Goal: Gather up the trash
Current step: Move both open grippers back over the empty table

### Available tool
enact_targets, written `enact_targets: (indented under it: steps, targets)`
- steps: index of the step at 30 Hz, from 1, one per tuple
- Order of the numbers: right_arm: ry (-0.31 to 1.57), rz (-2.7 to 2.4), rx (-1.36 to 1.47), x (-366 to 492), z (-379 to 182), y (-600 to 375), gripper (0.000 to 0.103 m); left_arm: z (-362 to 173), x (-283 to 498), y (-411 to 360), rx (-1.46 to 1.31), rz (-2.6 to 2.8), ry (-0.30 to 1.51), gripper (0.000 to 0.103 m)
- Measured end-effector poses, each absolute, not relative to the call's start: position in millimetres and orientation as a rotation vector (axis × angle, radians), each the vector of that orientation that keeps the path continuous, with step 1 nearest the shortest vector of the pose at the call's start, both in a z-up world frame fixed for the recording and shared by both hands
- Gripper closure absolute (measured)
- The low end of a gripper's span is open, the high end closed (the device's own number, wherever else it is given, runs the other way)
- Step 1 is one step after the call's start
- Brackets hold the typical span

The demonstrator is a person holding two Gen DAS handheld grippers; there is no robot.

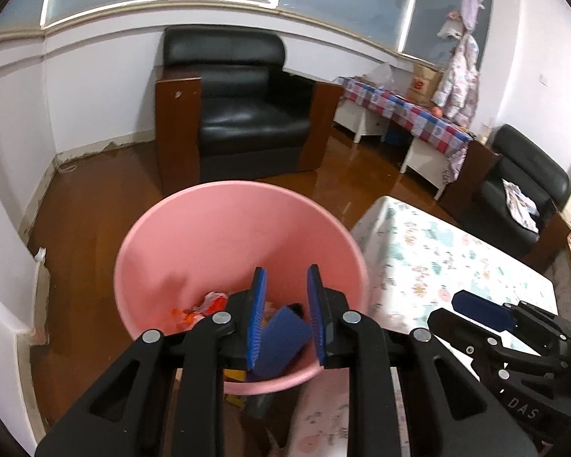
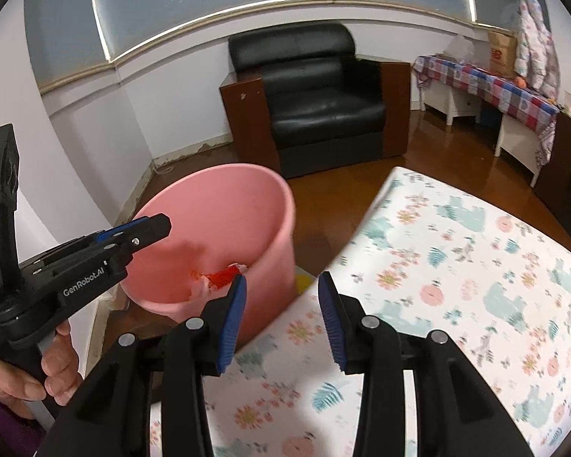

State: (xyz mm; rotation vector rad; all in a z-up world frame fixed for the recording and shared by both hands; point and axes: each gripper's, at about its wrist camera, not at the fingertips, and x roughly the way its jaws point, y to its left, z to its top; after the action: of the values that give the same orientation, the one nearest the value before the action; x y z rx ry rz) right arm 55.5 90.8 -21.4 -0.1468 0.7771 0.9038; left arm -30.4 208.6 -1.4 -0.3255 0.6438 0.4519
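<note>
While the left tongs (image 1: 285,316) hang over the mouth of the pink bin (image 1: 209,236), their blue pads stand apart with nothing pinched between them. Just below them, inside the bin, a dark blue piece (image 1: 281,339) lies tilted among the trash; it looks clear of both pads, though the left pad overlaps its edge, so I cannot rule out a light touch. Red and white crumpled wrappers (image 1: 209,306) lie at the bottom beside it. My guess is that the tongs sit above the opening so that anything let go falls inside rather than onto the wooden floor (image 1: 95,209).

The right tongs (image 2: 281,316) are also spread wide and empty. They hover above the near edge of the worktop with its floral cloth (image 2: 456,266), beside the bin, probably waiting for the next piece. No trash shows on the visible part of that cloth, so the collecting seems far along, though much of the worktop is out of view. Seen from the right wrist, the bin stands on the floor close against the worktop's corner, an easy reach for either hand. A black armchair (image 1: 240,103) stands behind it by the wall.
</note>
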Motion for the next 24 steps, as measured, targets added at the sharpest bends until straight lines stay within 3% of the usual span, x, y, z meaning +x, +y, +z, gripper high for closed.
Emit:
enact_targets:
  steps: [24]
  targets:
    - [0.743,0.664,-0.014,66,-12,-62,0.058,5,36,90,-0.188,0.228,0.693,0.081]
